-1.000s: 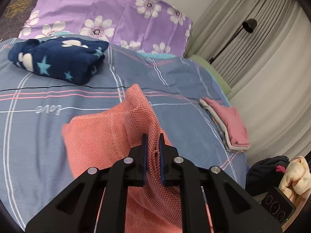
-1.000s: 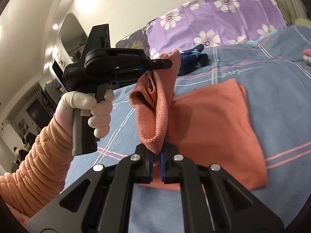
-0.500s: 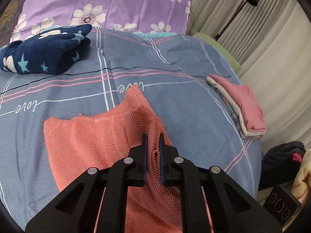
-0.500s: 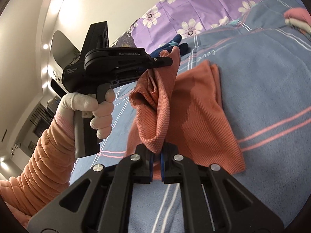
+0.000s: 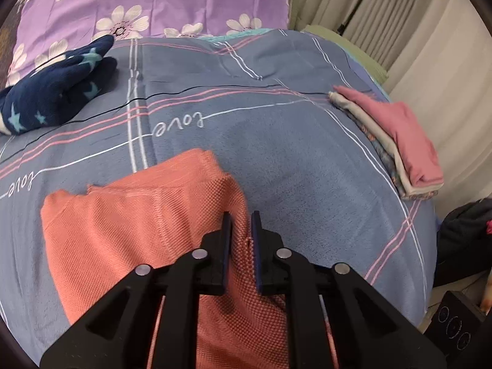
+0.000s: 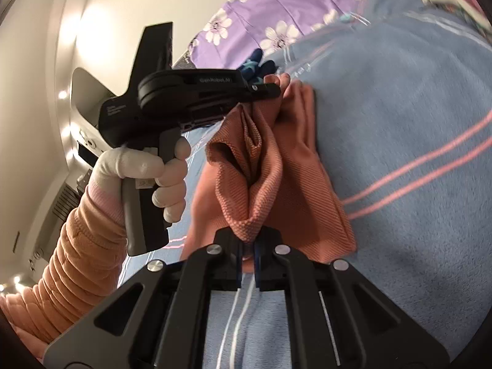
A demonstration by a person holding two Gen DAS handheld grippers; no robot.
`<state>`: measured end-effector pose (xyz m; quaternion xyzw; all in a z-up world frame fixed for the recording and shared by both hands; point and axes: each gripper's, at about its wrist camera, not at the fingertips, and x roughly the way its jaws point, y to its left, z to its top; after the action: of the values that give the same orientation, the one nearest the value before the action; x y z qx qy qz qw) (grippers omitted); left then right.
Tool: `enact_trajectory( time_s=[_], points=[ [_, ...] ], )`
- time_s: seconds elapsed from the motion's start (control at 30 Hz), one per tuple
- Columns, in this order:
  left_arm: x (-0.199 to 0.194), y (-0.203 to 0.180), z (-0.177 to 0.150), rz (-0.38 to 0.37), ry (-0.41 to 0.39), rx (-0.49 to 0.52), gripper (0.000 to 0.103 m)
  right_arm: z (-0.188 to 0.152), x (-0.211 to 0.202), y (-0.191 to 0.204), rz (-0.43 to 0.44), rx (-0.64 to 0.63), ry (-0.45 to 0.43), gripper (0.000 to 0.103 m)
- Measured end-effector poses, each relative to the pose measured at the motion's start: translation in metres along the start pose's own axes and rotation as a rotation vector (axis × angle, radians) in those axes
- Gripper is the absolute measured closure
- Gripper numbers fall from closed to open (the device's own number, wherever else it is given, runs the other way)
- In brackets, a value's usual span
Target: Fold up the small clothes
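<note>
Bed: blue plaid bedspread point(image 5: 292, 160), purple flowered pillow point(image 5: 160, 3)
Window side: beige curtains point(image 5: 430, 30)
Wall: cream point(image 6: 123, 6), lit

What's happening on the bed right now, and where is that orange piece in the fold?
A person holds a gripper in each hand and is folding an orange garment on the blue bedspread. The right gripper is shut on one corner. The left gripper has cloth between its pads, and its jaws have just been opening a little. The lifted edge is low over the flat half, not yet laid down. A stack of folded clothes lies to one side, a navy star blanket near the pillow.
</note>
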<state>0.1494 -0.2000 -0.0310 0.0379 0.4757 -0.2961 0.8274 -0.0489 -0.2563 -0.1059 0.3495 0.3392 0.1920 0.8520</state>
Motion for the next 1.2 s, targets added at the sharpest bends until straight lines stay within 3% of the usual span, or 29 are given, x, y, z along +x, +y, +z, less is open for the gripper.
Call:
enact_trajectory(
  time_s=[0.1, 0.17, 0.27, 0.33, 0.53, 0.6, 0.73, 0.83, 1.03, 1.13, 1.2],
  points=[
    [-0.012, -0.009, -0.002, -0.002, -0.037, 0.031, 0.081, -0.003, 0.001, -0.006, -0.005, 0.022, 0.018, 0.096],
    [-0.029, -0.016, -0.008, 0.012, -0.078, 0.059, 0.064, -0.006, 0.000, -0.008, -0.008, 0.032, 0.025, 0.092],
    [-0.061, -0.024, -0.031, 0.020, -0.137, 0.120, 0.060, -0.007, -0.004, -0.010, -0.021, 0.038, 0.021, 0.086],
    [-0.079, -0.023, -0.055, 0.041, -0.156, 0.150, 0.052, -0.007, -0.007, -0.012, -0.027, 0.043, 0.021, 0.074],
    [-0.113, 0.000, -0.139, 0.166, -0.154, 0.174, 0.050, -0.009, -0.001, -0.008, -0.043, 0.042, 0.056, 0.057],
    [-0.119, 0.007, -0.160, 0.183, -0.142, 0.163, 0.050, -0.007, 0.004, -0.003, -0.047, 0.027, 0.070, 0.057],
    [-0.124, 0.020, -0.191, 0.186, -0.124, 0.113, 0.047, -0.001, 0.016, 0.002, -0.089, 0.002, 0.076, 0.058],
    [-0.119, 0.022, -0.206, 0.193, -0.107, 0.095, 0.047, 0.007, 0.022, 0.006, -0.111, -0.010, 0.072, 0.093],
    [-0.109, 0.006, -0.221, 0.217, -0.105, 0.194, 0.043, 0.018, 0.001, 0.020, -0.076, -0.016, -0.011, 0.096],
    [-0.104, 0.004, -0.219, 0.257, -0.115, 0.207, 0.043, 0.018, 0.002, 0.017, -0.091, -0.008, -0.002, 0.096],
    [-0.106, 0.006, -0.217, 0.241, -0.131, 0.183, 0.043, 0.017, 0.006, 0.014, -0.099, 0.003, 0.008, 0.096]
  ],
)
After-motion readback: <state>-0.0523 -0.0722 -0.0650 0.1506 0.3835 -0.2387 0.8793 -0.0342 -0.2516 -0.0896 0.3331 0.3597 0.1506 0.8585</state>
